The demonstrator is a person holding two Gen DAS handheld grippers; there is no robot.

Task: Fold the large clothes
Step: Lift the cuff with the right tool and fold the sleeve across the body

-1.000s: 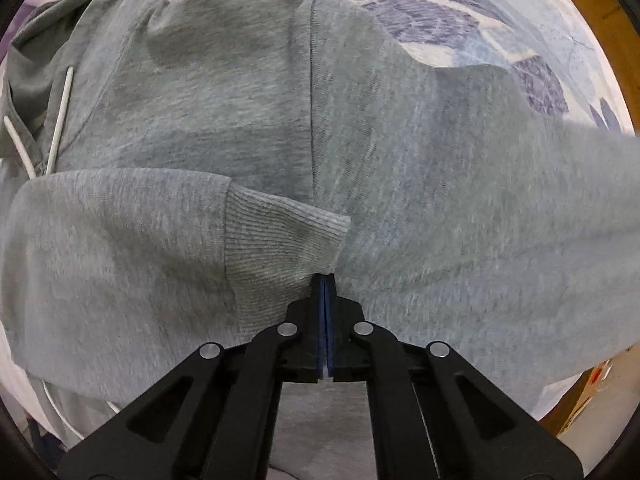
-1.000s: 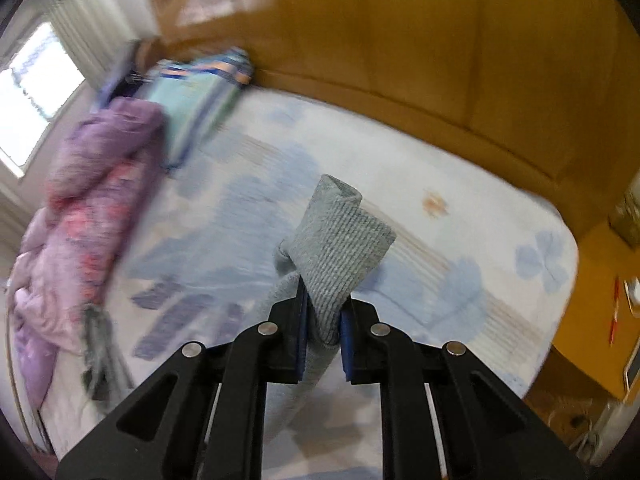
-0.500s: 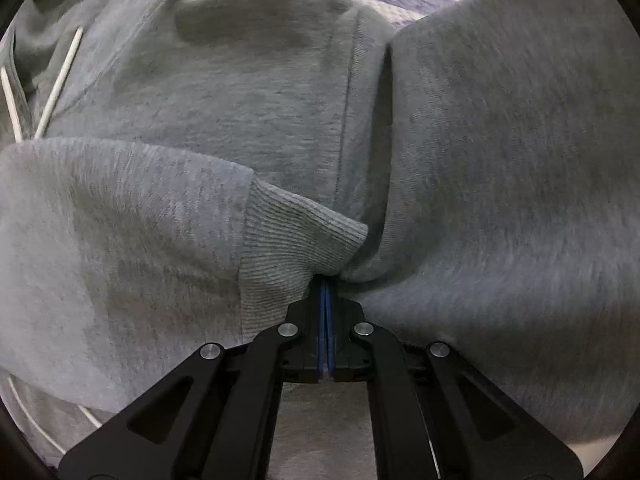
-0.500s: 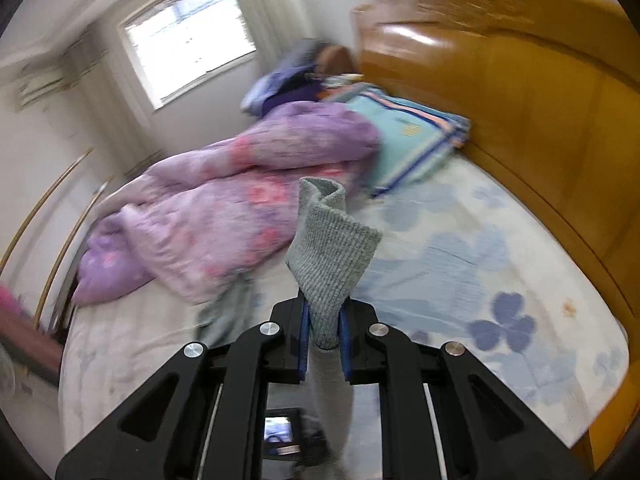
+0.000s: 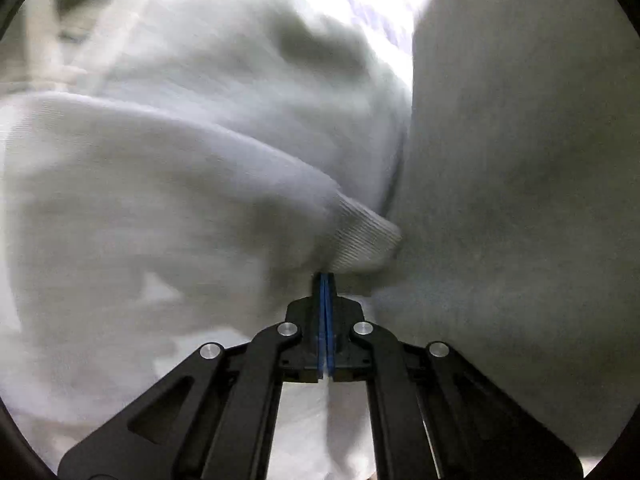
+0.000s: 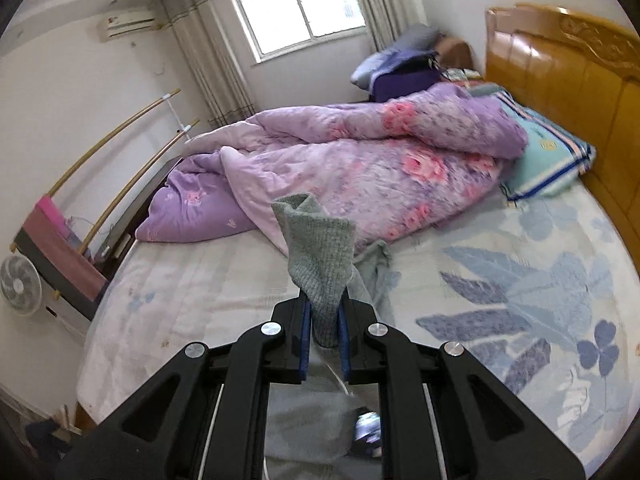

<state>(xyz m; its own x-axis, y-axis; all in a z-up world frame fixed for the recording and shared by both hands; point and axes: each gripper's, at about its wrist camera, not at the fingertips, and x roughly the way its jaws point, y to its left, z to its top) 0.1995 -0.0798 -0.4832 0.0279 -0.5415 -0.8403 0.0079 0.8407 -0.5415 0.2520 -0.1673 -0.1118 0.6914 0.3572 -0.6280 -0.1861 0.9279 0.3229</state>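
**The sleeves could slip out**

While both cuffs hang in the air, a hard tug may pull them free. The right gripper (image 6: 324, 320) pinches one cuff (image 6: 320, 252) above the bed (image 6: 500, 300). The left gripper (image 5: 325, 280), pressed together, nips the sweater (image 5: 520, 200); its other cuff (image 5: 364, 236) sits at one o'clock.

A wooden-framed bed (image 6: 560, 92) carries a pale leaf-printed sheet (image 6: 500, 280). A crumpled purple floral quilt (image 6: 360, 160), a turquoise striped pillow (image 6: 552, 160) and grey sweatshirt fabric (image 6: 376, 268) lie on it.
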